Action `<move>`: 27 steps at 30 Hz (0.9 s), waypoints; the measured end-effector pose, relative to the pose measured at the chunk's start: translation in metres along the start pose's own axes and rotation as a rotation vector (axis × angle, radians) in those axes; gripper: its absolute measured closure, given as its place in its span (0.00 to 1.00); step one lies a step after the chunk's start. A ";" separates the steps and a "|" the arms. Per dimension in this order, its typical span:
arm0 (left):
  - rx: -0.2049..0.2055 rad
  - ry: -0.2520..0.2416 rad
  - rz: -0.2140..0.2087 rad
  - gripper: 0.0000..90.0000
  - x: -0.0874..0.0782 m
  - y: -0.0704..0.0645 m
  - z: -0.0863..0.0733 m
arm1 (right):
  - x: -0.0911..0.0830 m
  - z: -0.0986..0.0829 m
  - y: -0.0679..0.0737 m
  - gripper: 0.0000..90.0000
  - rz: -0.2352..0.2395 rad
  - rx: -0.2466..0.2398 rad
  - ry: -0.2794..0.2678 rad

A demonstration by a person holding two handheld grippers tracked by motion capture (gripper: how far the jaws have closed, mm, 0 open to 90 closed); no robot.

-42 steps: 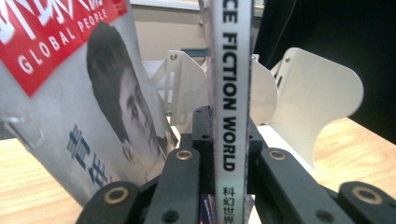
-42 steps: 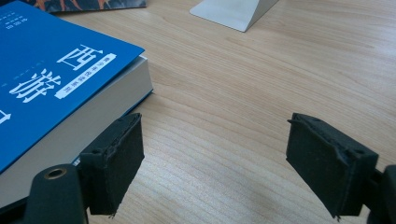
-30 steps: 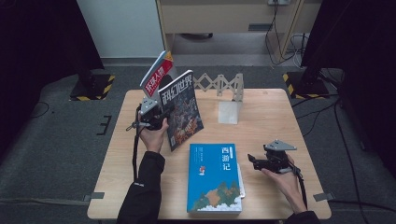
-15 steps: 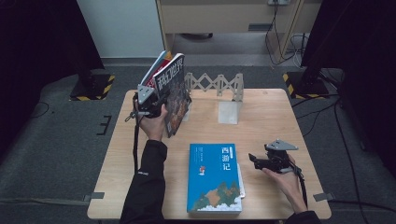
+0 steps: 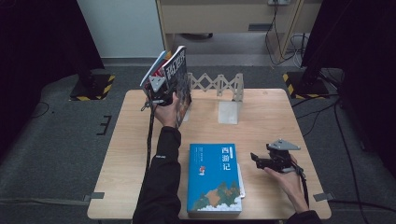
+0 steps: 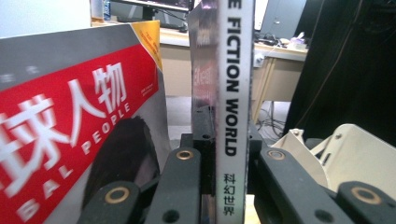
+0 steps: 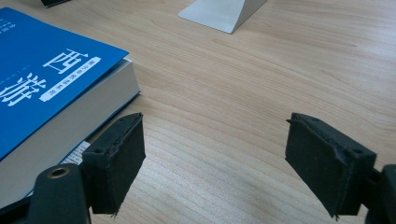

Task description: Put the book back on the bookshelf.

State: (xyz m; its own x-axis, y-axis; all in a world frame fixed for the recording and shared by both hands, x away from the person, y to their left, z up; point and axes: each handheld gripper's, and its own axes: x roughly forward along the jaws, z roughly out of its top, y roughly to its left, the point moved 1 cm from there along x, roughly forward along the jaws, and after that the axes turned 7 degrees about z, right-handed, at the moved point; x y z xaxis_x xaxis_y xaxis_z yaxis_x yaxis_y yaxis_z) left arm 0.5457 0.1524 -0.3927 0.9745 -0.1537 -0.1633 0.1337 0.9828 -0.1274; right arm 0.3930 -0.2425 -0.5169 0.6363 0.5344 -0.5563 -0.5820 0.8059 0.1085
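My left gripper (image 5: pixel 159 94) is shut on the spine of a dark science-fiction magazine (image 5: pixel 178 77) and holds it upright above the table's back left corner. In the left gripper view the white spine (image 6: pixel 234 93) stands clamped between both jaws of the left gripper (image 6: pixel 228 156). A red-covered magazine (image 5: pixel 155 71) leans just to its left, also close by (image 6: pixel 70 126). A blue book (image 5: pixel 215 177) lies flat at the front centre. My right gripper (image 5: pixel 256 158) rests open to the right of it, with bare wood between the jaws of the right gripper (image 7: pixel 215 140) and the blue book (image 7: pixel 42 79) by the left one.
A white metal bookend (image 5: pixel 229 112) stands at the middle back of the wooden table (image 5: pixel 280 116), and shows again as the bookend (image 7: pixel 219 11). A folding accordion rack (image 5: pixel 219 84) runs along the back edge. Cables and black stands surround the table.
My left gripper has lifted the dark magazine, turned it from tilted to upright, and moved it back and left beside the red magazine. The right gripper has stayed put.
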 end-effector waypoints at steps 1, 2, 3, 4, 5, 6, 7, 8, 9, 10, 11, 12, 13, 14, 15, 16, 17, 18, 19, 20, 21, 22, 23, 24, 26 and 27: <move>-0.001 0.005 -0.005 0.92 0.002 -0.001 -0.001 | 0.000 0.000 0.000 0.22 0.001 0.001 -0.001; -0.001 0.007 -0.001 0.92 0.003 -0.002 -0.004 | 0.000 0.000 0.000 0.22 0.001 0.000 0.000; -0.006 0.009 -0.001 0.92 0.004 -0.003 -0.006 | 0.000 0.000 0.001 0.22 0.000 0.002 0.000; -0.010 0.013 -0.004 0.92 0.005 -0.003 -0.009 | 0.000 0.000 0.001 0.22 0.001 0.001 0.000; -0.013 0.015 0.001 0.92 0.006 -0.002 -0.012 | 0.000 0.000 0.001 0.22 0.002 -0.002 0.005; -0.010 0.020 0.000 0.92 0.006 -0.001 -0.015 | 0.000 -0.001 0.001 0.22 0.002 -0.002 0.005; -0.015 0.018 0.002 0.92 0.005 0.001 -0.017 | -0.001 -0.001 0.002 0.22 0.001 -0.001 0.003; -0.029 0.011 0.000 0.92 0.005 0.002 -0.018 | -0.001 -0.001 0.002 0.22 0.001 0.001 0.003; -0.040 0.007 -0.005 0.92 0.004 0.004 -0.018 | 0.000 -0.001 0.002 0.22 0.000 0.000 0.003; -0.036 0.006 -0.004 0.92 0.004 0.004 -0.019 | 0.000 -0.001 0.002 0.23 0.001 -0.002 0.007; -0.025 0.009 -0.004 0.92 0.003 0.004 -0.020 | 0.000 -0.001 0.002 0.23 0.001 -0.008 0.007; -0.008 0.008 -0.006 0.92 0.002 0.004 -0.021 | 0.001 -0.002 0.002 0.23 0.000 -0.008 0.010; 0.003 0.009 -0.007 0.92 0.001 0.005 -0.022 | 0.001 -0.002 0.002 0.23 0.001 -0.010 0.012; 0.007 0.009 -0.010 0.91 -0.001 0.007 -0.024 | 0.001 -0.002 0.002 0.23 0.002 -0.009 0.010; 0.006 0.010 -0.018 0.91 -0.003 0.008 -0.025 | 0.001 -0.001 0.002 0.23 0.001 -0.012 0.008; 0.006 0.014 -0.027 0.91 -0.004 0.010 -0.027 | 0.001 -0.001 0.003 0.23 0.001 -0.011 0.009; 0.012 0.020 -0.032 0.91 -0.006 0.011 -0.028 | 0.001 -0.001 0.003 0.23 0.001 -0.011 0.005; 0.024 0.027 -0.034 0.91 -0.008 0.011 -0.030 | 0.001 -0.001 0.003 0.23 0.000 -0.014 0.006; 0.033 0.033 -0.041 0.91 -0.009 0.011 -0.031 | 0.001 -0.001 0.004 0.23 0.005 -0.009 0.011; 0.046 0.040 -0.044 0.91 -0.010 0.011 -0.031 | 0.001 -0.001 0.004 0.23 0.005 -0.013 0.011; 0.059 0.048 -0.046 0.91 -0.011 0.011 -0.031 | 0.001 -0.001 0.004 0.23 0.004 -0.013 0.011; 0.061 0.058 -0.052 0.91 -0.012 0.012 -0.031 | 0.001 -0.001 0.004 0.23 0.004 -0.020 0.013; 0.067 0.063 -0.054 0.91 -0.014 0.012 -0.031 | 0.001 0.000 0.005 0.23 0.004 -0.019 0.010; 0.071 0.065 -0.057 0.91 -0.015 0.012 -0.032 | 0.001 0.000 0.005 0.23 0.004 -0.018 0.010; 0.076 0.073 -0.060 0.91 -0.018 0.013 -0.035 | 0.001 0.000 0.004 0.23 0.003 -0.018 0.008; 0.077 0.078 -0.061 0.91 -0.019 0.013 -0.036 | 0.001 0.000 0.004 0.23 0.004 -0.020 0.009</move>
State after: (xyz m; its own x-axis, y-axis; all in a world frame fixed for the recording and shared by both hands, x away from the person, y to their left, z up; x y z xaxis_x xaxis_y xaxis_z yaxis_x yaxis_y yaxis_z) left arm 0.5222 0.1648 -0.4265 0.9476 -0.2184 -0.2331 0.2089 0.9758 -0.0649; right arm 0.3912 -0.2385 -0.5170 0.6296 0.5351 -0.5633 -0.5945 0.7986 0.0941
